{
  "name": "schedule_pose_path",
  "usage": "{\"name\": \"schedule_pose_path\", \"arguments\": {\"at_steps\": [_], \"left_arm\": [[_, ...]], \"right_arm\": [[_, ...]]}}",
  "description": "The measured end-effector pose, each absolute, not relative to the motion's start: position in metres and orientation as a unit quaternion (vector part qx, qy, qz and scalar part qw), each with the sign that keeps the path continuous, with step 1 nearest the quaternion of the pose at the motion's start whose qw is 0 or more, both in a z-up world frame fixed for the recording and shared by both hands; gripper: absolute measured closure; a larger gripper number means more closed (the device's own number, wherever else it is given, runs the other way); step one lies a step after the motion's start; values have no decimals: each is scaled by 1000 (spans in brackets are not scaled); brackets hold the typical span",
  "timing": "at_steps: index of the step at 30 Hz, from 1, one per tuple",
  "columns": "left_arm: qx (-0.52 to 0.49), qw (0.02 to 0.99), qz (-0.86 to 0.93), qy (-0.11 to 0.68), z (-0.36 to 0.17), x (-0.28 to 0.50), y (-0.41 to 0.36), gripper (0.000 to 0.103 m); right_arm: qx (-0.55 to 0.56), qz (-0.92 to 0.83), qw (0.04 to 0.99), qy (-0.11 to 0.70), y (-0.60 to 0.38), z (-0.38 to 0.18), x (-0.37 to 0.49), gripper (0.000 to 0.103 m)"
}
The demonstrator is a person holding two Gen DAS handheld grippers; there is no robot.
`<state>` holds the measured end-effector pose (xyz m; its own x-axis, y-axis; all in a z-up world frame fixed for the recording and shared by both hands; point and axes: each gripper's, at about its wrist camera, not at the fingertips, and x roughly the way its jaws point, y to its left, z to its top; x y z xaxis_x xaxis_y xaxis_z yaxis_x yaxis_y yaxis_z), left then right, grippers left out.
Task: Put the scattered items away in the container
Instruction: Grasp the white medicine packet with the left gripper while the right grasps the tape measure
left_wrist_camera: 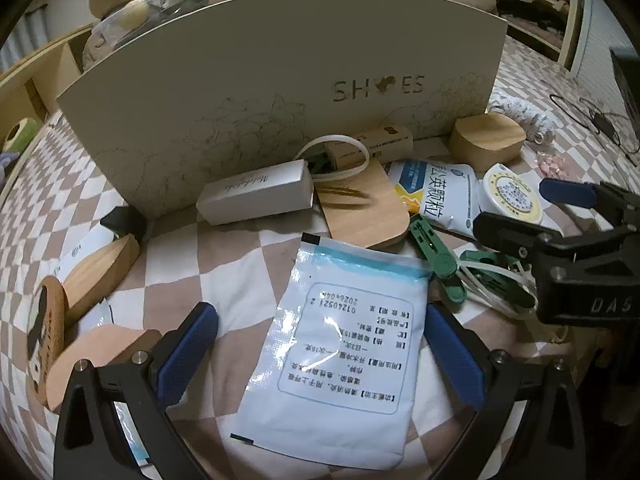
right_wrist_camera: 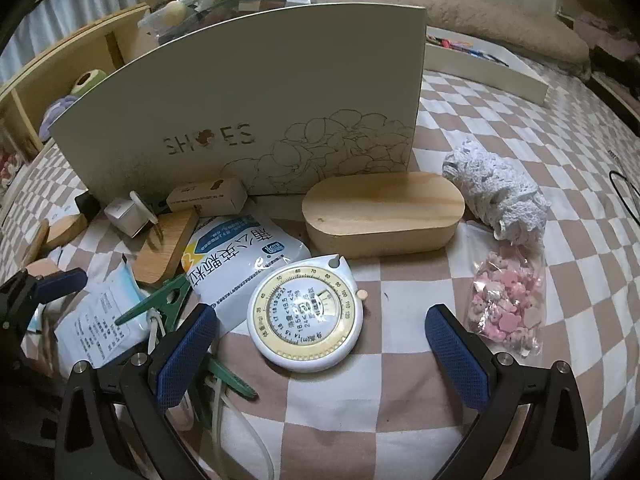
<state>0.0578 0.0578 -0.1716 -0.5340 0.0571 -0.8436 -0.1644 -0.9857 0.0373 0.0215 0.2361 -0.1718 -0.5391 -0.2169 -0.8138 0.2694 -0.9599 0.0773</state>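
A cream shoe box point(left_wrist_camera: 260, 92) point(right_wrist_camera: 240, 120) marked SHOES stands on a checkered cloth with items strewn before it. My left gripper point(left_wrist_camera: 320, 344) is open, its blue pads either side of a pale blue sachet point(left_wrist_camera: 340, 352) lying flat. My right gripper point(right_wrist_camera: 320, 340) is open over a round white and yellow tape measure point(right_wrist_camera: 306, 316). That gripper also shows in the left wrist view point(left_wrist_camera: 560, 208). Nearby lie a white medicine pouch point(right_wrist_camera: 240, 264), green clips point(left_wrist_camera: 440, 256), a white carton point(left_wrist_camera: 256, 196), a wooden board point(left_wrist_camera: 364, 208) and an oval wooden box point(right_wrist_camera: 380, 212).
A bag of pink beads point(right_wrist_camera: 508, 300) and a grey lace bundle point(right_wrist_camera: 496, 196) lie to the right. Wooden pieces point(left_wrist_camera: 100, 272) and a cork coaster point(left_wrist_camera: 46, 332) sit at the left. A wooden shelf point(right_wrist_camera: 60, 60) and soft toys stand behind the box; a white tray point(right_wrist_camera: 488, 68) lies beyond.
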Motion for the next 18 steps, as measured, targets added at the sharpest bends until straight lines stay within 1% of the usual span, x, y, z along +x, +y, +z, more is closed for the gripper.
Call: {"name": "schedule_pose_path", "arguments": {"at_steps": [7,10,16,17,18], "left_arm": [[-468,60,881,41,-172,66,50,0],[-467,60,881,37,-171,68,47,0],[-463,67,883,29,-169,74,37,0],[-463,69,883,28,-168,75,36,1],[-463,70,883,28,-167,76,35,2]], "right_arm": [[455,-879,142,23,241,-176,30,0],[461,-878,128,26,243,-177,32,0],[436,-891,125,6,239,-163,38,0],[433,-892,132,0,240,-160,40,1],[433,-891,138,-3,240,-160,41,8]]}}
